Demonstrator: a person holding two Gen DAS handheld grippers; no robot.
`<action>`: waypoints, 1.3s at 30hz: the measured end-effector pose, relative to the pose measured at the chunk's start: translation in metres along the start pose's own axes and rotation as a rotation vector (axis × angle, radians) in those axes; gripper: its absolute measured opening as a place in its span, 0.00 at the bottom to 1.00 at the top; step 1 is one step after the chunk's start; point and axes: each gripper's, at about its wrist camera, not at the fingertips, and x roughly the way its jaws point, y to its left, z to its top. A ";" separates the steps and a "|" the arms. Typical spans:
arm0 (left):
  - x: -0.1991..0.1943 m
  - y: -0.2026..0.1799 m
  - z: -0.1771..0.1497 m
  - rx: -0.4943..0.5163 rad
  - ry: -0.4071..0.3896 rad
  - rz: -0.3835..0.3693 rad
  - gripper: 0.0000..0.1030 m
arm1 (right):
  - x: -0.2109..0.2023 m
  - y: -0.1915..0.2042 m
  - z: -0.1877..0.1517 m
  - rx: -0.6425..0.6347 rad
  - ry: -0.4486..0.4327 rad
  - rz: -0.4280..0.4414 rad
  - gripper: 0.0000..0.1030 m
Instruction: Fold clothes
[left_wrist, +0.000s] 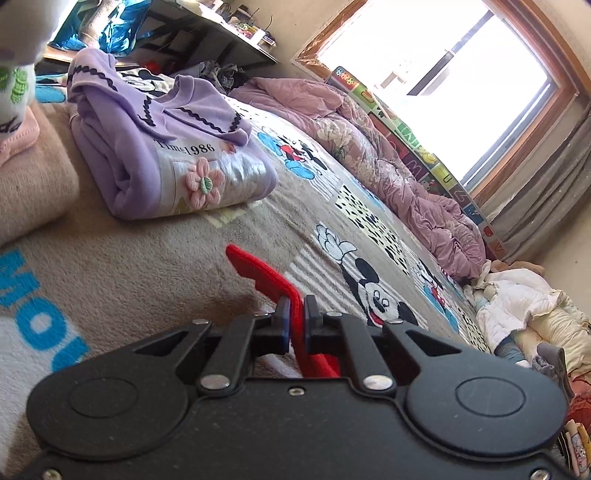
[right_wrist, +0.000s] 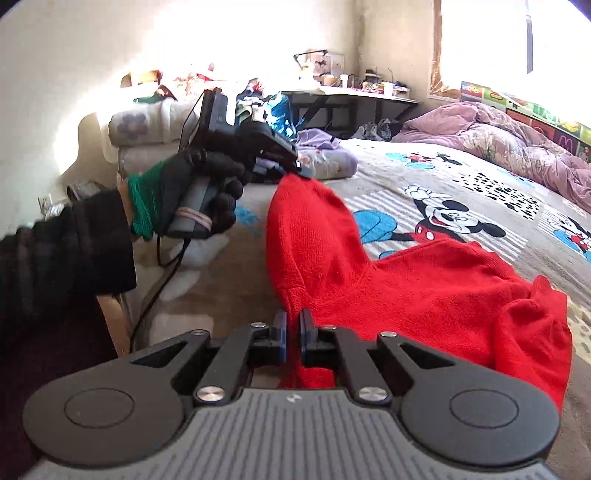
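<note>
A red knitted garment (right_wrist: 424, 291) lies partly on the Mickey Mouse bed cover (right_wrist: 480, 184), stretched between my two grippers. My right gripper (right_wrist: 292, 325) is shut on its near edge. My left gripper (left_wrist: 295, 314) is shut on another edge of the red garment (left_wrist: 266, 277); in the right wrist view it shows as a black tool in a gloved hand (right_wrist: 295, 168), holding the cloth's far corner raised above the bed. The rest of the garment drapes to the right.
A folded lilac sweatshirt with a pink flower (left_wrist: 177, 155) lies on the bed ahead. A rumpled mauve quilt (left_wrist: 388, 155) runs along the window side. A pile of clothes (left_wrist: 524, 306) sits at the bed's end. A cluttered desk (right_wrist: 351, 92) stands by the far wall.
</note>
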 end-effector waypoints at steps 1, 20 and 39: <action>0.006 0.006 -0.003 -0.010 0.030 0.033 0.05 | 0.011 0.006 -0.006 -0.049 0.048 -0.002 0.08; 0.001 0.003 -0.004 0.092 -0.028 0.133 0.02 | 0.068 0.048 0.011 -0.141 0.051 -0.096 0.36; 0.033 -0.023 -0.019 0.311 0.108 0.121 0.17 | 0.077 0.047 0.006 -0.096 0.058 -0.048 0.43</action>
